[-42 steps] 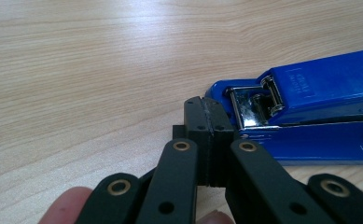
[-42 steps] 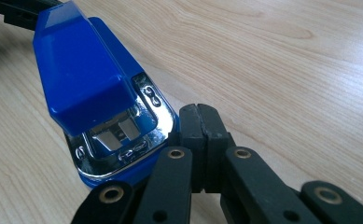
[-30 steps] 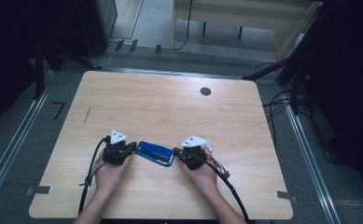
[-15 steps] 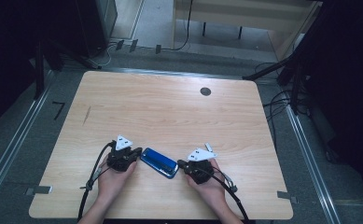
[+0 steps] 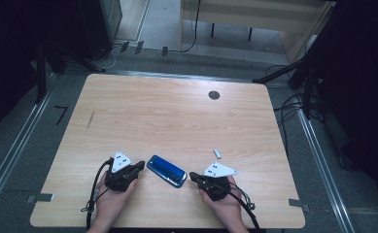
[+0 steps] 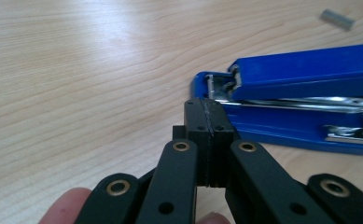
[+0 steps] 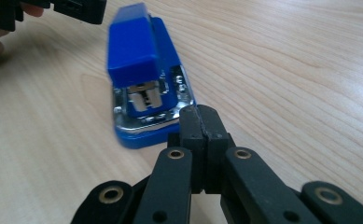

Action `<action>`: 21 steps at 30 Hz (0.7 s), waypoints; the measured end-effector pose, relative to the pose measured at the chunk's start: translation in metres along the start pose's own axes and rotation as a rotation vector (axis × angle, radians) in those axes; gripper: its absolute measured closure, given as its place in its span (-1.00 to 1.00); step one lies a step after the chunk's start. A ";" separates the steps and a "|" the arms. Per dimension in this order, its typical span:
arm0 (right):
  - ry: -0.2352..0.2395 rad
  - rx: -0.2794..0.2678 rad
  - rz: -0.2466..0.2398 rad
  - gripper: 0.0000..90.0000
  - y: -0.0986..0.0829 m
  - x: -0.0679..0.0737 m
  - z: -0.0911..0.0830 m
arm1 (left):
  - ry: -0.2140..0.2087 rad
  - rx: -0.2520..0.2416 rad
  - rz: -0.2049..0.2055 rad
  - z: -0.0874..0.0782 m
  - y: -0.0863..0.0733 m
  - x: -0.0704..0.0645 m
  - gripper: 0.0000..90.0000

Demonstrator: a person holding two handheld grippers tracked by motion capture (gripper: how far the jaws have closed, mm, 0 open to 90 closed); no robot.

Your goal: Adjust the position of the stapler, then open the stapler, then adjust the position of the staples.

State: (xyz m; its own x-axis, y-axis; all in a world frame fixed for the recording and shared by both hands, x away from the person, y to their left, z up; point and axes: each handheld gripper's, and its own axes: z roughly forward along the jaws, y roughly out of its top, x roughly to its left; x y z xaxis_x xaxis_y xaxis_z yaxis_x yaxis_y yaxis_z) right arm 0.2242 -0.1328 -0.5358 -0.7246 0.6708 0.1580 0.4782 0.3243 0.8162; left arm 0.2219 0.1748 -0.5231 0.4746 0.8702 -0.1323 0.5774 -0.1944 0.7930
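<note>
Stapler (image 5: 166, 171), blue, lies flat on the wooden table (image 5: 177, 116), near the front edge, angled across it, between my two grippers. Nothing grips it.

Table: light wood grain, rounded corners, dark round grommet (image 5: 214, 95) near the far edge.

Stapler detail: in the left gripper view it lies side-on (image 6: 305, 93), blue cap above the metal magazine rail, blue base below. In the right gripper view I look at one end of it (image 7: 139, 70), metal parts showing under the blue cap.

Left gripper (image 5: 139, 166): in my left hand, just beside the stapler's left end. In its own view the tip (image 6: 208, 109) sits right in front of the stapler's near end; can't tell if it touches. Jaws pressed flat together, nothing between them.

Right gripper (image 5: 193, 175): in my right hand, just beside the stapler's right end. Own view puts the tip (image 7: 200, 116) at the stapler's base corner; contact unclear. Jaws closed together too, empty. The left gripper's tip shows blurred at the top left of that view, by the stapler's far end.

Smallest item: a short strip of staples (image 5: 217, 153), lying loose on the table beyond the right gripper, apart from the stapler. It also shows at the top right of the left gripper view (image 6: 337, 19).
</note>
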 end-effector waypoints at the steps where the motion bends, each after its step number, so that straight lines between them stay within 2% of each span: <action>1: 0.000 0.000 0.000 1.00 0.000 0.000 0.000 | 0.000 0.000 0.000 0.000 0.000 0.000 1.00; 2: 0.008 -0.006 -0.009 1.00 0.000 0.003 -0.004 | -0.018 -0.002 -0.007 -0.002 -0.001 -0.002 1.00; 8: 0.025 -0.007 -0.041 1.00 0.002 0.012 -0.003 | -0.058 0.013 0.039 0.003 -0.004 -0.016 1.00; 13: 0.033 -0.002 -0.043 1.00 0.002 0.012 0.002 | -0.079 0.024 0.112 0.012 -0.006 -0.035 1.00; 15: 0.037 -0.001 -0.041 1.00 0.003 0.012 0.002 | -0.084 0.032 0.121 0.014 -0.006 -0.038 1.00; 16: 0.038 -0.003 -0.045 1.00 0.003 0.013 0.003 | -0.086 0.042 0.142 0.016 -0.006 -0.042 1.00; 17: 0.038 -0.005 -0.047 1.00 0.004 0.013 0.003 | -0.079 0.032 0.182 0.018 -0.006 -0.049 1.00; 18: 0.038 -0.006 -0.049 1.00 0.004 0.014 0.003 | -0.075 0.030 0.196 0.019 -0.005 -0.051 1.00; 21: 0.031 -0.005 -0.054 1.00 0.006 0.015 0.004 | -0.089 0.038 0.203 0.022 -0.004 -0.055 1.00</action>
State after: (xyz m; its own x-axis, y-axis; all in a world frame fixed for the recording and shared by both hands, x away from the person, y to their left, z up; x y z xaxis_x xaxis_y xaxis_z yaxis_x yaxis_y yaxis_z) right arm 0.2183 -0.1185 -0.5309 -0.7645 0.6313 0.1304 0.4355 0.3567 0.8265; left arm 0.2076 0.1179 -0.5322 0.6392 0.7686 -0.0254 0.4881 -0.3800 0.7857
